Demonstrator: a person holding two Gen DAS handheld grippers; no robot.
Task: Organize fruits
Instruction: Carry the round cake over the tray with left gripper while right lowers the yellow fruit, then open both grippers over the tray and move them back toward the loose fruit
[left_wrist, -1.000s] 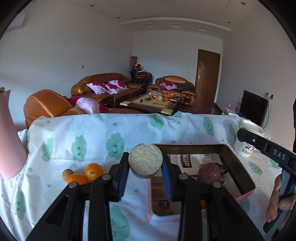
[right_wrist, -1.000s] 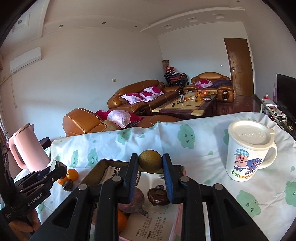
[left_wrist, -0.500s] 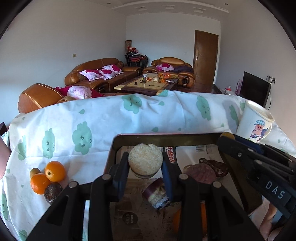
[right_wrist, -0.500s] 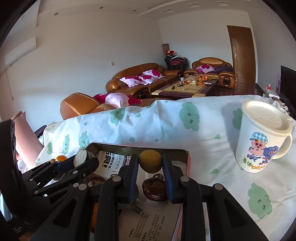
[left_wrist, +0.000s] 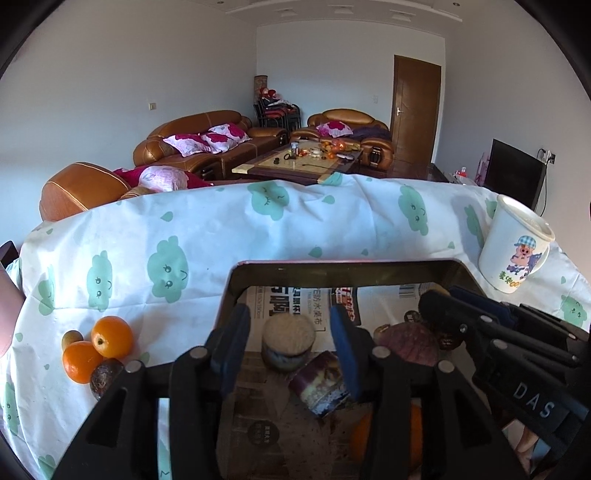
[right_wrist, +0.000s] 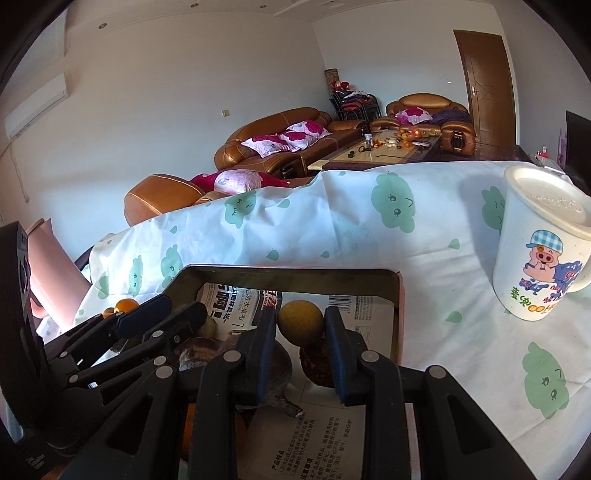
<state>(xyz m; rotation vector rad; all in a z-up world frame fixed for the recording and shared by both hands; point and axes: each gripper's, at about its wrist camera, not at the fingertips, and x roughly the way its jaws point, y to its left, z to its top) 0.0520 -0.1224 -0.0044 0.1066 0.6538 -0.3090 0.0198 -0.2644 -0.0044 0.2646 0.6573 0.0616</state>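
Blue-padded left tool (left_wrist: 290, 338) spread wide over tray (left_wrist: 343, 266); right tool (right_wrist: 300, 328) pinches yellow fruit (right_wrist: 300, 322).

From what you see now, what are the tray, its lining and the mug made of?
Tray: looks like dark metal; its inner walls shine and reflect. Lining: printed paper, matte, probably newspaper. Mug: white, smooth, maybe plastic or ceramic, with a cartoon pig print and a lid.

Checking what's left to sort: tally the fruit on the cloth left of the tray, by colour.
Orange fruits: 2
Dark brown fruit: 1
Yellow-brown fruit: 1
Total: 4
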